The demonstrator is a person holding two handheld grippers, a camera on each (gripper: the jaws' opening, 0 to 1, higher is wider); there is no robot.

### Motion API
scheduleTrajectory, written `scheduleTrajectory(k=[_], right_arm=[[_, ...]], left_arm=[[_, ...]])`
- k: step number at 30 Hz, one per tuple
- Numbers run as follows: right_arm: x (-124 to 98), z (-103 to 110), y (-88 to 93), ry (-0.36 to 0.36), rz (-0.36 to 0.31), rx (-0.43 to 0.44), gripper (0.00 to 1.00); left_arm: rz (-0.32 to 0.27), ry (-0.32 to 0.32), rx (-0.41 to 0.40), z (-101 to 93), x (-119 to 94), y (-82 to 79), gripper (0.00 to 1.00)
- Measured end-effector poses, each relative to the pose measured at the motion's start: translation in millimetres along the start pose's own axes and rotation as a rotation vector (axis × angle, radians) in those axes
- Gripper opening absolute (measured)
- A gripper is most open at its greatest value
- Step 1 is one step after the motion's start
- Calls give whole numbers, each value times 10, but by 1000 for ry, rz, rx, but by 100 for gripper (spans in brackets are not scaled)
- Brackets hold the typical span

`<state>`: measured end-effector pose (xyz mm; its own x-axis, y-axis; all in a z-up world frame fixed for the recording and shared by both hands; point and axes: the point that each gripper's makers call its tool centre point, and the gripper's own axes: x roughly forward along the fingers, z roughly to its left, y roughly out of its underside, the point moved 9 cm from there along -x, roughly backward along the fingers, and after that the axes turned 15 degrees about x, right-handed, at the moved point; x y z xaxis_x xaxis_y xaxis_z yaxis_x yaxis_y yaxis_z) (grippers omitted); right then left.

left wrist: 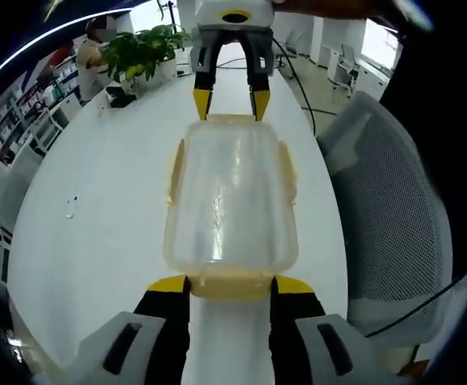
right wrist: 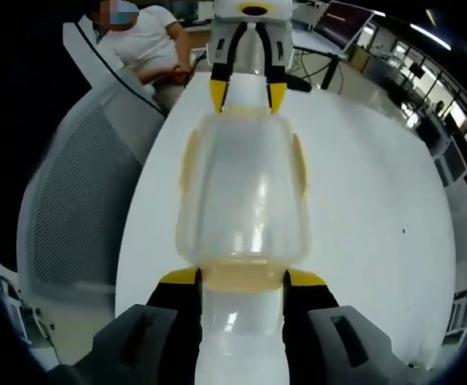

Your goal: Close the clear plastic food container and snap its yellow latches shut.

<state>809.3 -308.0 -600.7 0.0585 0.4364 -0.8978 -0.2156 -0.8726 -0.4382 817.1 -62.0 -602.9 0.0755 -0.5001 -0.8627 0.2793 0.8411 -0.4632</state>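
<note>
Left gripper view: one clear container (left wrist: pixel 232 200) lies lengthwise on the white bench (left wrist: pixel 97 216), lid on. Four yellow latches counted: one on each long side, one at each short end. The left claw (left wrist: pixel 232 285) stands open, its two yellow tips either side of the near end latch (left wrist: pixel 232 285), close against it; whether they touch it I cannot tell. The right claw (left wrist: pixel 232 103) comes in from the far end, also open, its two yellow tips at the far latch. One grey mesh chair (left wrist: pixel 386 216) stands at the bench's right edge. One potted plant (left wrist: pixel 141 50) sits at the far end, one person behind it.

Right gripper view: the same container (right wrist: pixel 243 192) seen from the other end, four latches again. Right claw (right wrist: pixel 243 278) open, tips flanking the near latch (right wrist: pixel 243 277). Left claw (right wrist: pixel 248 93) open at the far end. One mesh chair (right wrist: pixel 81 208) on the left; one seated person (right wrist: pixel 149 44) beyond it.
</note>
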Motion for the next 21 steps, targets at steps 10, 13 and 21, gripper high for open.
scheduleTrajectory(k=[10, 13, 21], right_arm=[[-85, -46, 268, 11, 27, 18, 36], [-100, -68, 334, 15, 38, 24, 36], [-120, -127, 508, 21, 64, 44, 36]], left_arm=[[-21, 7, 17, 70, 157, -229, 32], [-23, 11, 23, 111, 221, -287, 32], [-36, 16, 33, 187, 358, -388, 32]])
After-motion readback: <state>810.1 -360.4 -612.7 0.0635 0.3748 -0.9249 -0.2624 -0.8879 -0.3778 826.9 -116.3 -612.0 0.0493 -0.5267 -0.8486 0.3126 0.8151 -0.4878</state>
